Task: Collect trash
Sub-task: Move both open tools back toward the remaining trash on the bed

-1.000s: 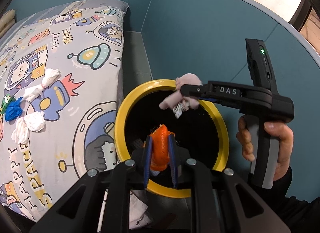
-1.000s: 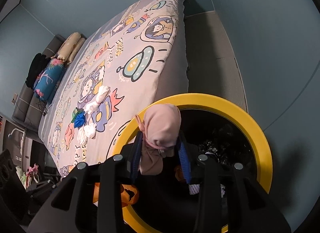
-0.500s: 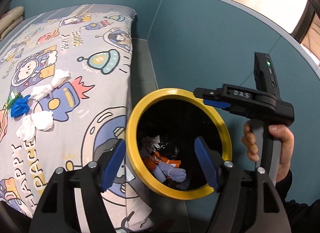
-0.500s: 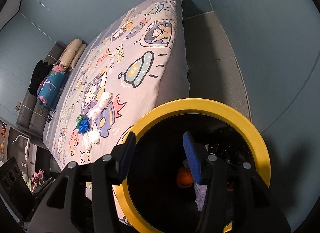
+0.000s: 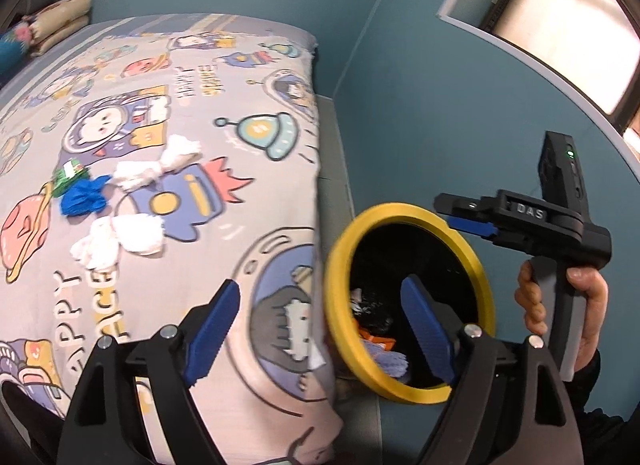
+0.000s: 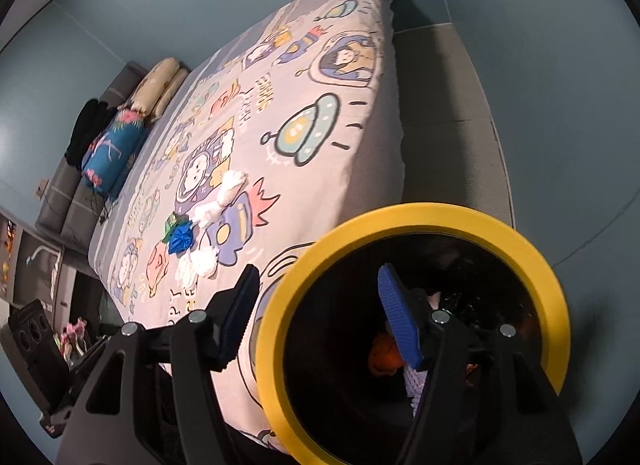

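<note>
White crumpled tissues (image 5: 132,234) lay on the cartoon-printed bedspread (image 5: 208,137), with a blue wad (image 5: 82,195) and a green wrapper (image 5: 69,175) just beside them, all well apart from the yellow-rimmed bin (image 5: 340,265) standing on the floor against the bed's side. More scraps, orange and pale, showed inside the dark bin. The soft wads looked light and loosely bunched, so a shallow pinch could have pulled off only a shred, or caught a fold of the bedspread along with the tissue. Pieces lying so close together might also have been knocked aside or dragged when one was lifted. The bin sat tight by the bed edge, and a careless swing of either tool could have tipped it and spilled what was collected. The left gripper (image 5: 320,329) was empty, jaws opening wide over the bed edge and bin rim. The right gripper (image 6: 320,313), held in a hand (image 5: 576,305), was likewise empty and opening, nothing between its pads.
</note>
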`<state>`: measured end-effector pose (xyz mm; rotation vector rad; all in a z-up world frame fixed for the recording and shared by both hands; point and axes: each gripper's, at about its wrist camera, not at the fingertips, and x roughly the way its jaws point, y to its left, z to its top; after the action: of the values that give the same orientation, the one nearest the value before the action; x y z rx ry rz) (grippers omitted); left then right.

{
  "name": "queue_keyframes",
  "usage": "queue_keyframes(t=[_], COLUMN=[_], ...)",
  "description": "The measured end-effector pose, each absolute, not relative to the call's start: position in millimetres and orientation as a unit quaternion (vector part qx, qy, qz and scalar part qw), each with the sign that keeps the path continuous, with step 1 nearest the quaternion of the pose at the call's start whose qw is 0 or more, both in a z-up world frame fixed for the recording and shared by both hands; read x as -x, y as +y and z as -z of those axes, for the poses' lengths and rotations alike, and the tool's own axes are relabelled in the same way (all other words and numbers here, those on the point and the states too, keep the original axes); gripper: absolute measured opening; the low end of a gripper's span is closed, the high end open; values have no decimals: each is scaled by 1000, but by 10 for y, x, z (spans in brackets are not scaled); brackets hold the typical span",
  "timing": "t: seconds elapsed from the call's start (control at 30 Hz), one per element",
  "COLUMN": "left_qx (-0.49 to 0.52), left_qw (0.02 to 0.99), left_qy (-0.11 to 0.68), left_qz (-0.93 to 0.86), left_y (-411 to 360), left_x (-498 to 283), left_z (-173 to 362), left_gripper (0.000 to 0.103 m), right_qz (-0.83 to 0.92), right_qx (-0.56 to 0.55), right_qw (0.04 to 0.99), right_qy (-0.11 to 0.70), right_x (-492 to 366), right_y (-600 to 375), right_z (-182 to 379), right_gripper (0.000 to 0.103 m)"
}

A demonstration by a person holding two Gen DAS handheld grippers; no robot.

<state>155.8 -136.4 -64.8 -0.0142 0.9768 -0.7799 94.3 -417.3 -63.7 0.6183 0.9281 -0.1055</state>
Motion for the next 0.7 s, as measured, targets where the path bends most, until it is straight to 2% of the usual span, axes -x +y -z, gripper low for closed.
queue_keyframes(t=[0.7], left_qx=[58], left_qw=[834], left_qy=[482], left_qz=[261], left_y=[-272], left_x=[-2357], left_z=[1079], left_gripper=[80], right_qz=[-25], right_qx=[-232], right_qw=[827], right_qy=[512], right_x=[-2090], right_y=[-3242], right_z=[804], right_gripper=[62])
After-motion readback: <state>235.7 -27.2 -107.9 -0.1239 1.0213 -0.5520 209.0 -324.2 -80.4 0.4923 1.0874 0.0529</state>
